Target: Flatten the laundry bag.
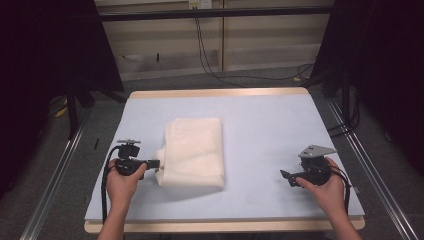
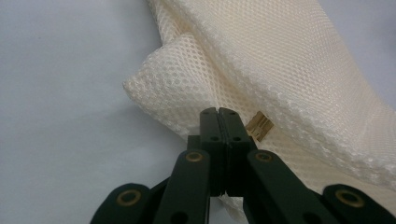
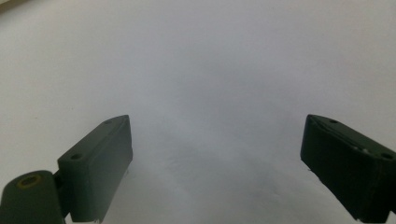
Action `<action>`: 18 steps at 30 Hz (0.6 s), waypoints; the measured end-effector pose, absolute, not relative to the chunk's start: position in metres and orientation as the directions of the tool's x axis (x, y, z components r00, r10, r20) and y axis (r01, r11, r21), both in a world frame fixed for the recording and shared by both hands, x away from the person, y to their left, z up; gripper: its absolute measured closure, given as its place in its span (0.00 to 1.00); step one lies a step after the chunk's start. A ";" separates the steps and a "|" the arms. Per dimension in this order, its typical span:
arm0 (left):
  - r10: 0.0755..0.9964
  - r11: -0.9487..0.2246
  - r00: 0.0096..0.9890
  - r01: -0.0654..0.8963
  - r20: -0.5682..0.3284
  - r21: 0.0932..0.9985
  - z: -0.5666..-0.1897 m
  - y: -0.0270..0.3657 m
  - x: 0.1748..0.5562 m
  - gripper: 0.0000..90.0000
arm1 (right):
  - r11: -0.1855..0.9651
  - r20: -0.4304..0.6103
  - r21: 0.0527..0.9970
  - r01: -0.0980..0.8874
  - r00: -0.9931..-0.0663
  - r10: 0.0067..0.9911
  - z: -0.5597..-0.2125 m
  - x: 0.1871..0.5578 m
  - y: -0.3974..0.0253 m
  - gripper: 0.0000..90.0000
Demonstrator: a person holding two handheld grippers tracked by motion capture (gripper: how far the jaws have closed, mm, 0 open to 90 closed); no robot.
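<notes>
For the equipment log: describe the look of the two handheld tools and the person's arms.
Both tools are black. The left tool has flat rectangular jaws on linkage arms with brass-coloured pivot pins, and a black cable looping down. The right tool carries a grey three-cornered plate and a black cable too. The forearms are bare, no sleeves.

This looks like a lab or recording studio set up for filming handwork. A wooden-edged worktop [image 1: 215, 93] covered with a pale blue sheet sits inside a frame of silver metal rails [image 1: 55, 170], with a black horizontal bar [image 1: 215, 14] crossing above its far side. Black curtains [image 1: 45, 50] hang to the left and right. Thin black cables [image 1: 210, 60] trail down a beige panelled wall [image 1: 265, 45] onto what seems to be grey carpet [image 1: 220, 80].
</notes>
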State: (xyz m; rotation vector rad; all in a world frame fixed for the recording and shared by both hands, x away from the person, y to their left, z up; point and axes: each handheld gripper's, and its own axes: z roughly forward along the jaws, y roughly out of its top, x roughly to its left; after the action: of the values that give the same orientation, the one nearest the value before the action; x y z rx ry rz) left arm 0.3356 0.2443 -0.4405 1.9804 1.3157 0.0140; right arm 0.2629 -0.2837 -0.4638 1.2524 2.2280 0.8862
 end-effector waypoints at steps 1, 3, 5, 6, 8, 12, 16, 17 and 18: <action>0.796 -0.208 0.481 0.788 -0.368 0.579 -0.438 0.244 0.336 1.00 | 0.385 -0.055 0.708 0.592 -0.497 0.866 -0.463 0.263 -0.284 0.10; 0.791 -0.207 0.487 0.782 -0.369 0.587 -0.432 0.243 0.335 1.00 | 0.388 -0.058 0.715 0.582 -0.503 0.863 -0.463 0.264 -0.286 0.10; 0.790 -0.211 0.494 0.775 -0.363 0.596 -0.426 0.241 0.335 1.00 | 0.386 -0.056 0.713 0.586 -0.500 0.864 -0.463 0.265 -0.286 0.10; 0.790 -0.211 0.494 0.775 -0.363 0.596 -0.426 0.241 0.335 1.00 | 0.386 -0.056 0.713 0.586 -0.500 0.864 -0.463 0.265 -0.286 0.10; 0.782 -0.205 0.500 0.770 -0.371 0.604 -0.419 0.239 0.335 1.00 | 0.394 -0.063 0.710 0.583 -0.505 0.861 -0.464 0.265 -0.285 0.10; 0.775 -0.209 0.516 0.755 -0.366 0.622 -0.408 0.234 0.335 1.00 | 0.402 -0.065 0.712 0.576 -0.515 0.855 -0.463 0.267 -0.284 0.10; 0.769 -0.215 0.532 0.737 -0.354 0.640 -0.398 0.226 0.337 1.00 | 0.412 -0.067 0.712 0.568 -0.530 0.845 -0.463 0.269 -0.280 0.10; 0.769 -0.215 0.532 0.737 -0.354 0.640 -0.398 0.226 0.337 1.00 | 0.409 -0.060 0.707 0.577 -0.527 0.848 -0.463 0.269 -0.278 0.10; 0.760 -0.223 0.543 0.734 -0.357 0.641 -0.397 0.221 0.337 1.00 | 0.415 -0.067 0.712 0.566 -0.534 0.843 -0.463 0.270 -0.278 0.10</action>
State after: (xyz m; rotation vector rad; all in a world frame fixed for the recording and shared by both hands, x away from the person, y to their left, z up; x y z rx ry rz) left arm 0.3367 0.2210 -0.3973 1.9781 1.2086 0.0414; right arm 0.2699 -0.2776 -0.4634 1.2017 2.2576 0.8989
